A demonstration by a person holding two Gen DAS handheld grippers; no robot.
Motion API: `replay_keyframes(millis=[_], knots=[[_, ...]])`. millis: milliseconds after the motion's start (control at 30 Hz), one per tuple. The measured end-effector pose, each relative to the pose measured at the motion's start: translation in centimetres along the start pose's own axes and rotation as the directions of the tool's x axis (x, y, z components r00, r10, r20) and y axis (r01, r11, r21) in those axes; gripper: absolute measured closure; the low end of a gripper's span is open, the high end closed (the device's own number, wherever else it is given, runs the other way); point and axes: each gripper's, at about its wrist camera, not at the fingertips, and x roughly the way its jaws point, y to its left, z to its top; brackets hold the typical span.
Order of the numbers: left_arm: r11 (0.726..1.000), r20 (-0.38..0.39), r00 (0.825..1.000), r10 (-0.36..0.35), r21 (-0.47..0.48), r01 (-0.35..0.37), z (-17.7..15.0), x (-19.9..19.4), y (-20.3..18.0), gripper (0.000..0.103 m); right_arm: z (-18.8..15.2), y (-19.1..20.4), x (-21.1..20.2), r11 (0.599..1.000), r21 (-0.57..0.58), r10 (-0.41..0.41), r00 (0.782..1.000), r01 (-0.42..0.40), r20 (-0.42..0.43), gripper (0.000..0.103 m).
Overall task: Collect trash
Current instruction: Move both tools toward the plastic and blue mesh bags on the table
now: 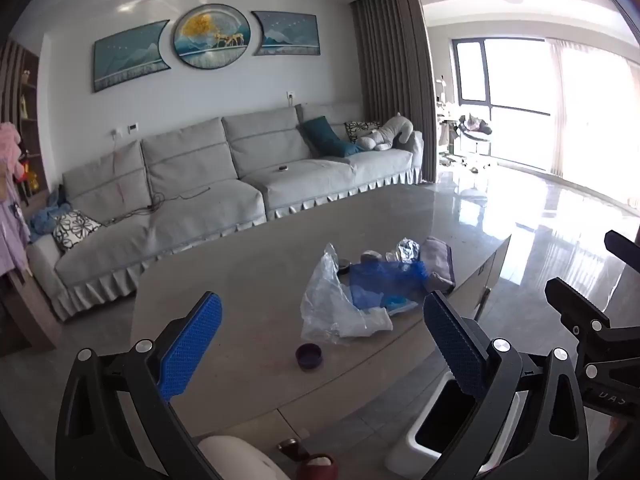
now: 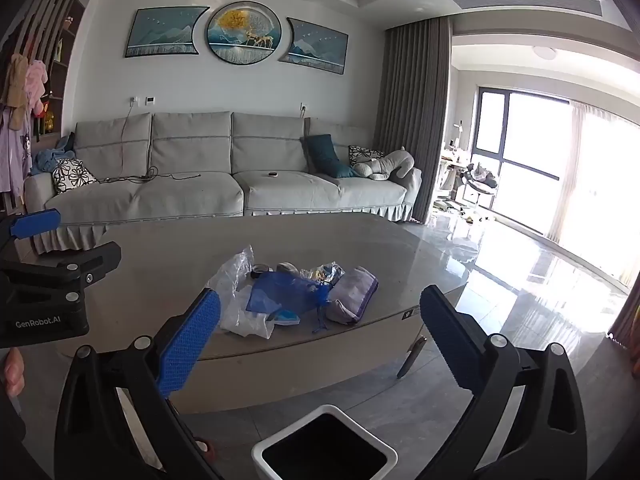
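Note:
A heap of trash lies on the oval coffee table (image 1: 240, 272) (image 2: 168, 240): a clear plastic bag (image 1: 332, 312) (image 2: 240, 312), a blue mesh pouch (image 1: 384, 280) (image 2: 284, 296), crumpled foil (image 1: 406, 250) (image 2: 326, 272), a folded lilac cloth (image 1: 440, 264) (image 2: 354, 294) and a dark round lid (image 1: 309, 357). A white bin (image 1: 448, 420) (image 2: 326, 446) with a black inside stands on the floor in front of the table. My left gripper (image 1: 320, 336) is open and empty, above the table's near edge. My right gripper (image 2: 320, 332) is open and empty, above the bin, short of the heap.
A long grey sofa (image 2: 240, 176) with cushions and a plush toy stands behind the table. Glossy floor (image 2: 540, 300) runs right toward bright windows. A person's slippered feet (image 1: 312, 464) are below the left gripper. Shelves and hanging clothes (image 2: 20, 120) are at the left.

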Motion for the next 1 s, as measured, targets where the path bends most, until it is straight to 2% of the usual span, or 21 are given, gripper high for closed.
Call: replay_keyframes(millis=[167, 267, 333, 467, 1000], knots=[[1.0, 0.004, 1.0, -0.016, -0.011, 0.016, 0.1, -0.7, 0.7, 0.004, -0.1, -0.3, 0.2, 1.0, 0.002, 0.004, 1.0, -0.004, -0.013, 0.003], [1.0, -0.018, 1.0, -0.003, 0.019, 0.004, -0.1, 0.5, -0.3, 0.004, -0.1, 0.2, 0.4, 1.0, -0.022, -0.002, 1.0, 0.001, -0.027, 0.003], [1.0, -0.015, 1.0, -0.005, 0.006, 0.005, -0.1, 0.5, 0.8, 0.004, 0.0, 0.3, 0.6, 1.0, -0.025, -0.003, 1.0, 0.002, -0.029, 0.003], [1.0, -0.027, 1.0, 0.009, 0.019, -0.008, -0.1, 1.4, 0.1, 0.004, 0.2, 0.4, 0.8, 1.0, -0.02, 0.0, 0.999, -0.001, -0.04, 0.003], [1.0, -0.067, 0.998, -0.014, -0.001, 0.014, -0.2, 4.4, 1.4, 0.004, 0.8, 1.0, 2.9, 0.999, -0.046, 0.024, 0.997, -0.028, -0.071, 0.003]])
